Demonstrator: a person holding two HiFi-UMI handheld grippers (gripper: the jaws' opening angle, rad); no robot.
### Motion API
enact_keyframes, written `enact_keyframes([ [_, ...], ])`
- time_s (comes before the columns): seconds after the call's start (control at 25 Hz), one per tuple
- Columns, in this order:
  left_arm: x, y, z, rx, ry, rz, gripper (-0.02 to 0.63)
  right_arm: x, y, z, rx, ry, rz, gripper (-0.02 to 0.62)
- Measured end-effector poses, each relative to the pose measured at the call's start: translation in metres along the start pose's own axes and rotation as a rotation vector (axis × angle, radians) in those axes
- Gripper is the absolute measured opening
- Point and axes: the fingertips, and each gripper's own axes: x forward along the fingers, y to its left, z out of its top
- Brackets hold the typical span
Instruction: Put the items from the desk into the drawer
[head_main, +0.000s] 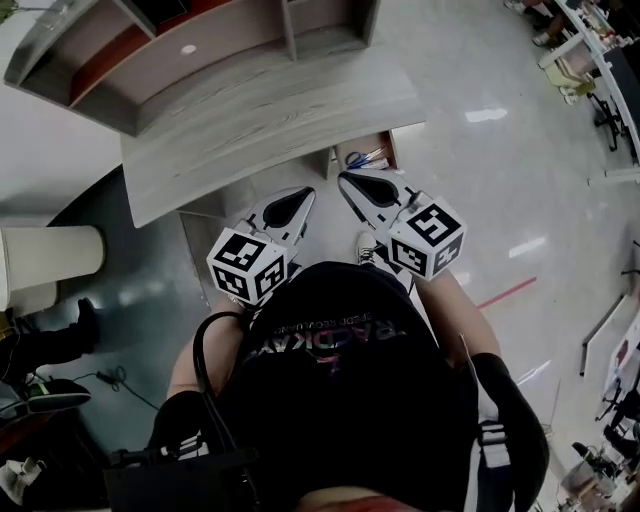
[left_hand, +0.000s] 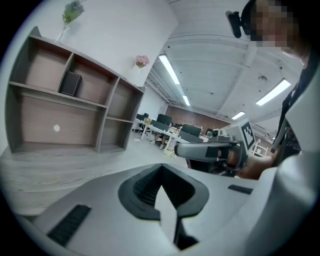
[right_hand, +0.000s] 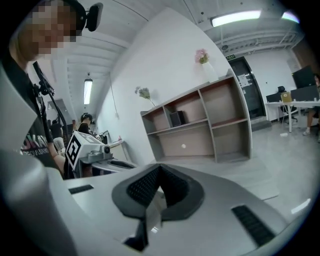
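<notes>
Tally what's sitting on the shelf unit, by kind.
Vases of flowers: 2
Black box: 1
Total: 3

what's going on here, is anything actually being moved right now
A person stands at a wooden desk with a gripper in each hand. The left gripper and the right gripper are both shut and empty, held up near the person's chest and touching nothing. The drawer under the desk is open, with blue-handled scissors and some pens inside. No loose items show on the desktop.
</notes>
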Motion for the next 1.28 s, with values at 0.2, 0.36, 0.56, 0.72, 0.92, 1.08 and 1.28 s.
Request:
enact_keyframes([
  [0.2,-0.015,0.007,-0.005,-0.021,-0.019,0.033,0.011,0.008,0.033,-0.016,0.046,0.009,0.069,0.018],
  [0.36,-0.024,0.016,-0.012,-0.053,-0.026,0.066,0.011,0.016,0.054,-0.034,0.039,0.054,0.115,0.018],
  [0.56,-0.033,0.02,-0.018,-0.064,-0.021,0.085,0.011,0.022,0.059,-0.037,0.058,0.057,0.132,0.018],
  [0.72,-0.036,0.023,-0.021,-0.065,-0.021,0.09,0.011,0.027,0.058,-0.039,0.074,0.056,0.141,0.018],
  [0.92,-0.033,0.024,-0.021,-0.069,-0.019,0.082,0.011,0.03,0.058,-0.04,0.076,0.072,0.149,0.017],
  [1.08,-0.031,0.022,-0.02,-0.072,-0.015,0.074,0.011,0.029,0.059,-0.04,0.07,0.08,0.149,0.017],
  [1.28,-0.03,0.019,-0.022,-0.077,-0.012,0.069,0.011,0.026,0.058,-0.042,0.082,0.082,0.151,0.017],
])
